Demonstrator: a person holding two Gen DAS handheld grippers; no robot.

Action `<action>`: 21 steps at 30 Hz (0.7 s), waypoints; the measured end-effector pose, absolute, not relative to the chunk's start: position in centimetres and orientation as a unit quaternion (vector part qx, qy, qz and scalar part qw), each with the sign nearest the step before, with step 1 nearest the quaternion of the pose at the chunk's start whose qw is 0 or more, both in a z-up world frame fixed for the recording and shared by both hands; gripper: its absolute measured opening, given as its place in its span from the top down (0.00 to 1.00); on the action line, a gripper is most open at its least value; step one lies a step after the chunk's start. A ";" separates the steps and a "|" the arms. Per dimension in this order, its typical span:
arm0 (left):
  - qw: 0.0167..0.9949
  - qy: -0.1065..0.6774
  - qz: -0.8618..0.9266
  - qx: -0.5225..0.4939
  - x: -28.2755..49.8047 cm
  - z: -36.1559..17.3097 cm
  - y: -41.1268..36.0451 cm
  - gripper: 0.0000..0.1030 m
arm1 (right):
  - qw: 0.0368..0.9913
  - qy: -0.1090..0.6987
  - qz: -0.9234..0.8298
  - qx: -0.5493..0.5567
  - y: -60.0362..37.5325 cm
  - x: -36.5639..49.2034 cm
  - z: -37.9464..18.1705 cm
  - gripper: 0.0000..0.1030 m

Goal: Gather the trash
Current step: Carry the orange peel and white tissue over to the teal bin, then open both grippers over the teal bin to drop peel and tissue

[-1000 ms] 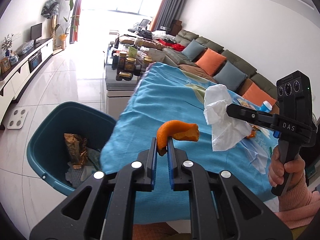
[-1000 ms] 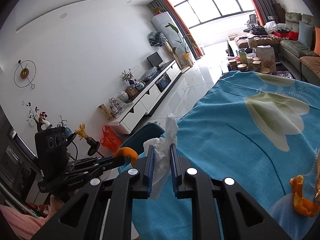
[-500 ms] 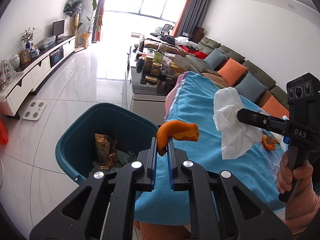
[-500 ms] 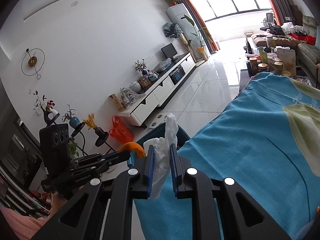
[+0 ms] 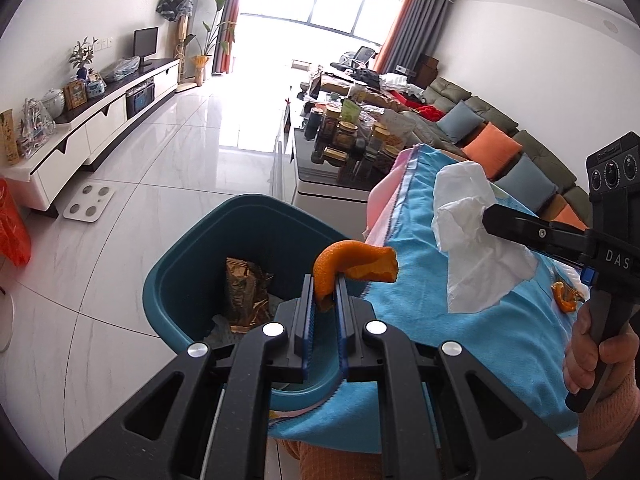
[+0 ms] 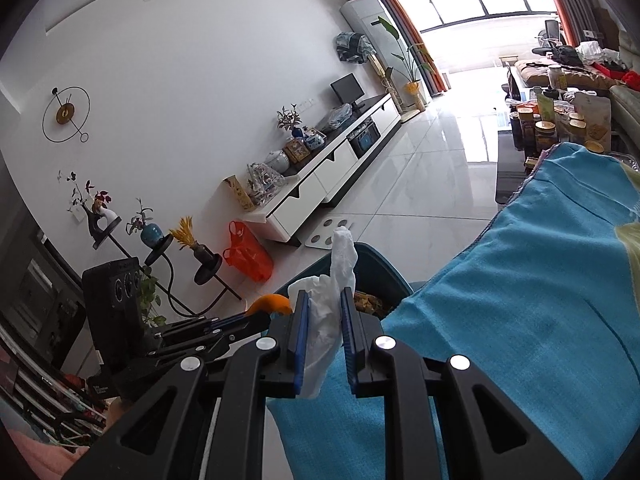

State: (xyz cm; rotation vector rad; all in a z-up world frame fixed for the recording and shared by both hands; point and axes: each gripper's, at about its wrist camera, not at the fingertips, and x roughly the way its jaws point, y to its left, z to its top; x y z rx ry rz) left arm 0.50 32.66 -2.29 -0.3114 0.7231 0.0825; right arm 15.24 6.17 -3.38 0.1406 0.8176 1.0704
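Observation:
My left gripper [image 5: 325,280] is shut on a curled orange peel [image 5: 352,264], held above the near rim of the teal trash bin [image 5: 192,256]. The bin stands on the floor by the table's corner and holds a gold wrapper [image 5: 244,296] and other scraps. My right gripper [image 6: 323,294] is shut on a crumpled white tissue [image 6: 332,292] over the edge of the blue tablecloth [image 6: 540,304]. In the left wrist view the right gripper [image 5: 486,214] and tissue [image 5: 476,248] hang at the right. In the right wrist view the left gripper [image 6: 268,316] and peel [image 6: 272,304] sit left of the bin [image 6: 380,268].
Another bit of orange peel [image 5: 562,298] lies on the tablecloth [image 5: 460,332] near the right hand [image 5: 600,356]. A coffee table with several jars [image 5: 348,136] stands beyond the bin, a sofa [image 5: 500,136] to the right, a white TV cabinet [image 5: 100,128] and a scale [image 5: 90,202] on the left.
Both grippers have swung left, off the tablecloth toward the bin, each still holding its piece. The bin now sits directly beneath the orange peel in the left wrist view.

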 end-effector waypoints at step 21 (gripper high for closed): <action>0.905 0.379 0.088 -0.171 2.7 -5.7 35.2 0.89 | 0.771 0.422 0.475 0.031 13.0 16.4 -6.2 0.81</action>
